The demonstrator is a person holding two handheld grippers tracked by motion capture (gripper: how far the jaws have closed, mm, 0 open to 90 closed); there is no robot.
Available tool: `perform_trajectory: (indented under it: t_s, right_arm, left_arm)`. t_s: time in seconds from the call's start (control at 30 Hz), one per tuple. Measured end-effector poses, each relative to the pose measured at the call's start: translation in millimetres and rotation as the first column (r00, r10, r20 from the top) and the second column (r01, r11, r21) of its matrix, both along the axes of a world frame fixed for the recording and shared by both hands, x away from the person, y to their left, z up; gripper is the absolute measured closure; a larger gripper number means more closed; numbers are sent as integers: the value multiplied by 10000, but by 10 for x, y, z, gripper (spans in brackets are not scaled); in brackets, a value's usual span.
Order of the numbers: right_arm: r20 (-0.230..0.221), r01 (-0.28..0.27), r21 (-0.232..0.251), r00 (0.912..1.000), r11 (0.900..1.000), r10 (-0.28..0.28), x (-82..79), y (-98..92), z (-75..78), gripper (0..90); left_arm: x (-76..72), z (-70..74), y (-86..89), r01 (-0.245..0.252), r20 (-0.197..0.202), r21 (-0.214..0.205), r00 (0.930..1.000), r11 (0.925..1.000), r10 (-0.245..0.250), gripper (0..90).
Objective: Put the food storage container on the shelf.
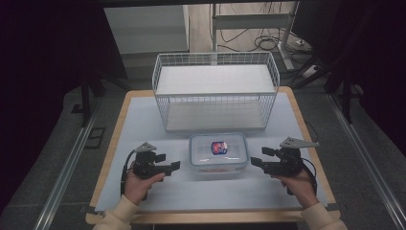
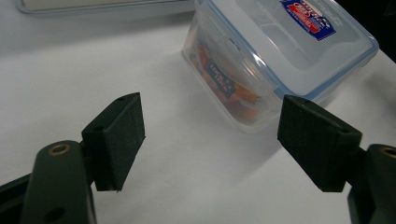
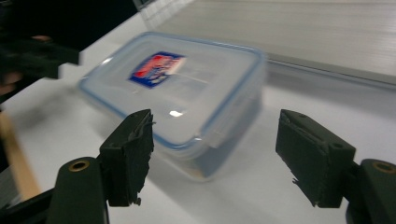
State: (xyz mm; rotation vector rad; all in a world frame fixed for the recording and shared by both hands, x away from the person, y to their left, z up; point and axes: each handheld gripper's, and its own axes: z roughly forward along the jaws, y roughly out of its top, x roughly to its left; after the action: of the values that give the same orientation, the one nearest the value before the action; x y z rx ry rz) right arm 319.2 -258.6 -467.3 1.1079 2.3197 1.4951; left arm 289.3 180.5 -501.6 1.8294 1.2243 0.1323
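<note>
Tongs, two: left tongs (image 1: 173,166) and right tongs (image 1: 256,158) agape; one lidded container (image 1: 219,153); one wire basket (image 1: 215,91).

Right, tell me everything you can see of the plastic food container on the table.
The container is a clear, rounded-rectangular plastic box with a blue-edged lid, shut, carrying a red and blue label. A side latch flap is visible in the right gripper view. Something orange lies inside, seen through the wall. It sits flat on the white table top, just in front of the wire basket, between the left gripper and right gripper, touching neither.

Glossy clear plastic box (image 1: 219,153) (lidded)
</note>
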Motion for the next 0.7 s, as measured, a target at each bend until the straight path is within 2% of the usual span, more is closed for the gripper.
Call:
perform_trajectory:
  t_s: [0.1,0.2,0.23,0.3,0.6,0.7]
  right_arm:
    - [-66,-87,215,9999,9997,89,42,34,24,290]
    - [-88,-7,-74,10000,10000,7,91,79,30,274]
    - [-407,115,-118,9991,9999,-120,155,145,19,234]
    - [-687,61,-6,9976,10000,-61,219,203,2,231]
    - [-1096,357,-22,9933,9994,-357,342,270,-23,220]
    - [-1070,415,-72,9934,9991,-421,342,254,-25,220]
  left_arm:
    - [51,8,-24,122,-313,-343,9994,9993,-133,206]
    - [99,2,-35,120,-511,-528,9986,9985,-147,193]
    - [151,5,-53,33,-644,-711,9979,9975,-79,191]
    - [201,14,-81,17,-761,-932,9971,9956,-89,191]
    - [406,31,-360,342,-1073,-994,9932,9945,-449,186]
    - [465,2,-439,404,-1322,-1211,9896,9918,-565,184]
